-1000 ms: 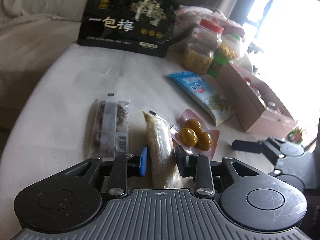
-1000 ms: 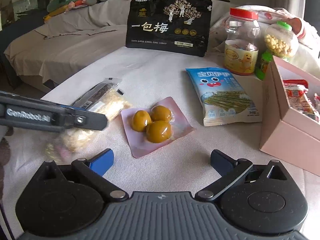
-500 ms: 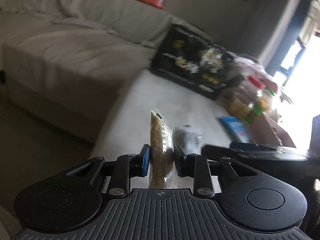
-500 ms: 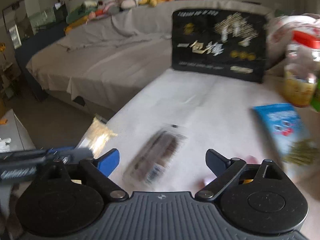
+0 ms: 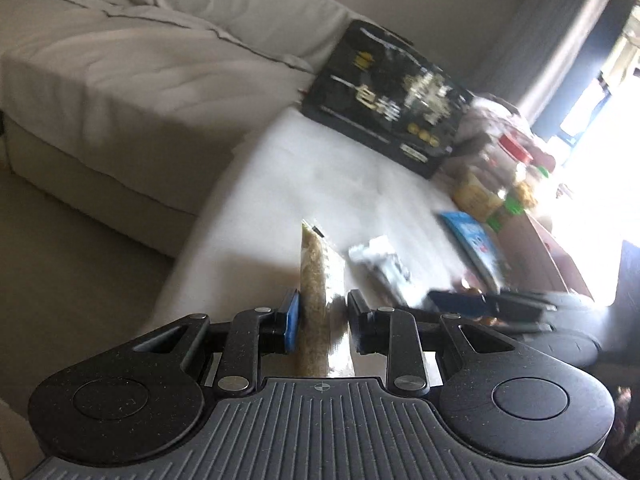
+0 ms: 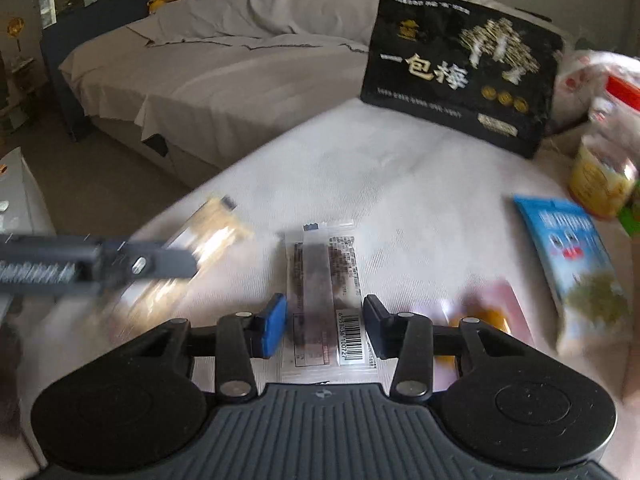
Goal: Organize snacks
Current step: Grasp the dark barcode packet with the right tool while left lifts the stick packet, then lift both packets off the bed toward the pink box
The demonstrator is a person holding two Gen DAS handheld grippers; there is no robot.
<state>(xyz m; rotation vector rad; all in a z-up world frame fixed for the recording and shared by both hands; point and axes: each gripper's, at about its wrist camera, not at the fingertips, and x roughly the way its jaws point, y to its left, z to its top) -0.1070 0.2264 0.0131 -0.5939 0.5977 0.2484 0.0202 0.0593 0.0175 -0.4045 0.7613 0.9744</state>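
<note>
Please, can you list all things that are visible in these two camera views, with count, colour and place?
Beige snack packet: one, pale brown, between the left gripper's fingers.
Dark snack bar packet: one, clear wrapper with brown filling, on the table between the right gripper's fingers.
Black bag: one, black with gold print, upright at the far table edge.
Blue packet: one, blue, right side.
Yellow-labelled jar: one, far right, blurred.
Sofa: one, grey, behind.
Left gripper: black, closed on the beige packet.
Right gripper: black, open.
</note>
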